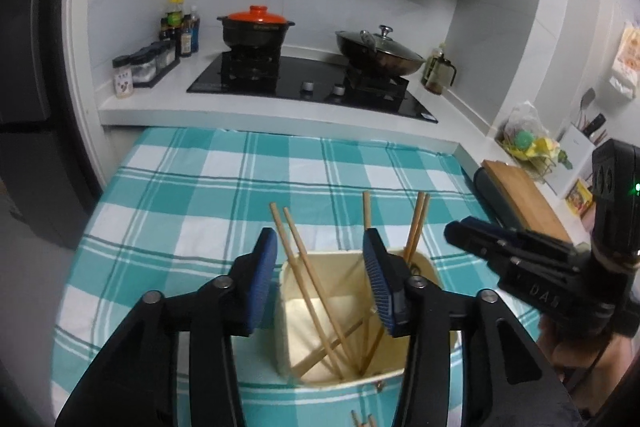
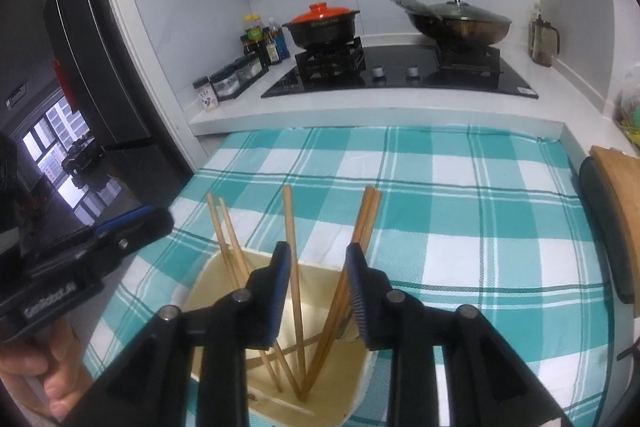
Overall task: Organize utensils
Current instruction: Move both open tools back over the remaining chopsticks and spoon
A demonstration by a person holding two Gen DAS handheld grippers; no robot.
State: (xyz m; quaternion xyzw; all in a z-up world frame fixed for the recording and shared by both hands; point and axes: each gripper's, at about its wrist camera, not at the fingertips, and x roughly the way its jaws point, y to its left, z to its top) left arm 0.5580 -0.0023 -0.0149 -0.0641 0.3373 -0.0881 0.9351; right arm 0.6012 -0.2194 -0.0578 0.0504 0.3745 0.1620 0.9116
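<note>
left fingers (image 1: 320, 275) spread, empty, above cream holder (image 1: 296, 311); right fingers (image 2: 318, 291) spread around upright chopstick (image 2: 291, 227), not touching it.

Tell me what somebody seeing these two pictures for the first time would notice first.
Probably the cream utensil holder in the near foreground on the teal checked tablecloth, with wooden chopsticks leaning out of it in several directions. The open right gripper hangs just above it, nothing between its blue pads, and the left gripper does the same. Behind, the clay pot's orange lid glows on the black stove.
</note>
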